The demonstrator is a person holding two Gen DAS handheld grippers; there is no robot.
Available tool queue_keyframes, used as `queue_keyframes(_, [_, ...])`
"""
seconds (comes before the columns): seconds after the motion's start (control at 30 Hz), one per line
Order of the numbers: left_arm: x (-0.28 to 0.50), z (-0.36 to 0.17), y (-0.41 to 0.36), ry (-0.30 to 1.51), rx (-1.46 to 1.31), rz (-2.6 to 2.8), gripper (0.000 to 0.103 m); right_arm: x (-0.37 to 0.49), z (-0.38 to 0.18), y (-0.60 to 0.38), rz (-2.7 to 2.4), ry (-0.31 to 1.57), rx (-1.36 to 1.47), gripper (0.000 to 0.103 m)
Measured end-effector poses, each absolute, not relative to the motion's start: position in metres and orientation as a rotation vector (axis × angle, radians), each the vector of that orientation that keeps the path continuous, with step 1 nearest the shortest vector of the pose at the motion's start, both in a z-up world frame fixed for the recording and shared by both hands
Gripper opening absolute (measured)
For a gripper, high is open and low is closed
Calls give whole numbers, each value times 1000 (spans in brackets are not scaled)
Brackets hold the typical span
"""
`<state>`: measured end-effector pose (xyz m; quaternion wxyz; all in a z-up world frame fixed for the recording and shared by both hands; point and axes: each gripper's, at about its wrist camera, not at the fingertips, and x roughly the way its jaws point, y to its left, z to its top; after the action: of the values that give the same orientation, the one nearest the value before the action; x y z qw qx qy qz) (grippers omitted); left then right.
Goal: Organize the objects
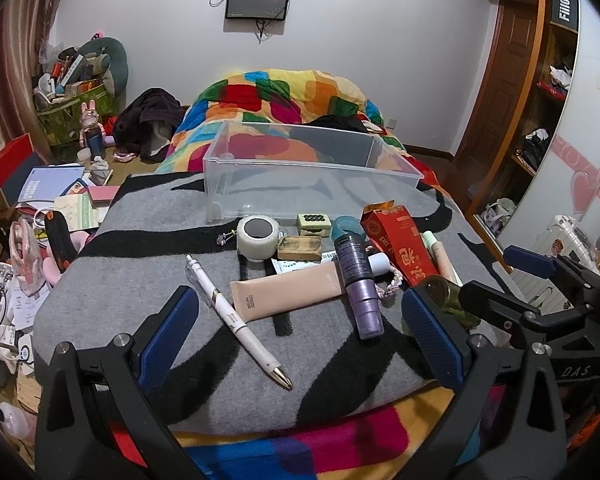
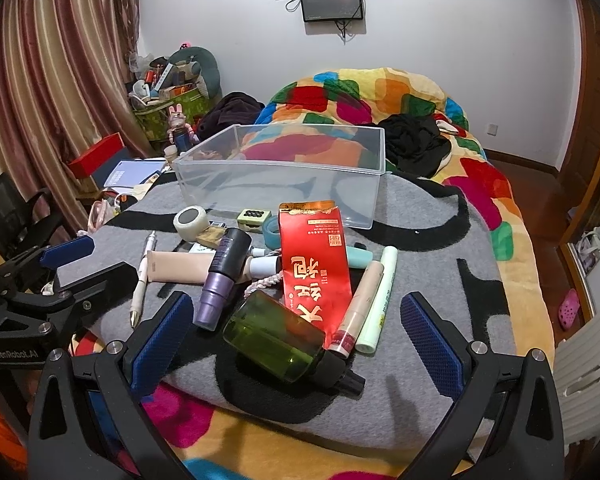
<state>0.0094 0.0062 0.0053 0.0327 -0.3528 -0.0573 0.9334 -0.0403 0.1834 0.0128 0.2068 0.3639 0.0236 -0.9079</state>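
A clear plastic bin stands empty at the back of a grey and black blanket. In front of it lies a pile: a tape roll, a white pen, a beige tube, a purple bottle, a red packet and a green bottle. My left gripper is open and empty, near the pen and tube. My right gripper is open around the green bottle, not touching it.
A colourful quilt and dark clothes lie behind the bin. Books, boxes and clutter fill the floor at the left. A wardrobe stands at the right. The blanket's front edge drops off just below both grippers.
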Motion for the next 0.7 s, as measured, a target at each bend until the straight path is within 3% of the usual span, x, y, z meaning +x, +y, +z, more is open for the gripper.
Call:
queue_keyframes(0.13, [9,3,4,-176,-1109,2867,90,-39,12,183,-2524,65,1011,103])
queue_keyframes(0.53, [11,-12,-25,-264,-1229,2896,89,-33,6,189,-2497,115,982,101])
queue_keyframes(0.7, [5,-28,-29,-285,-1315,2865,89,-31,-4,189,-2447,143,1017,91])
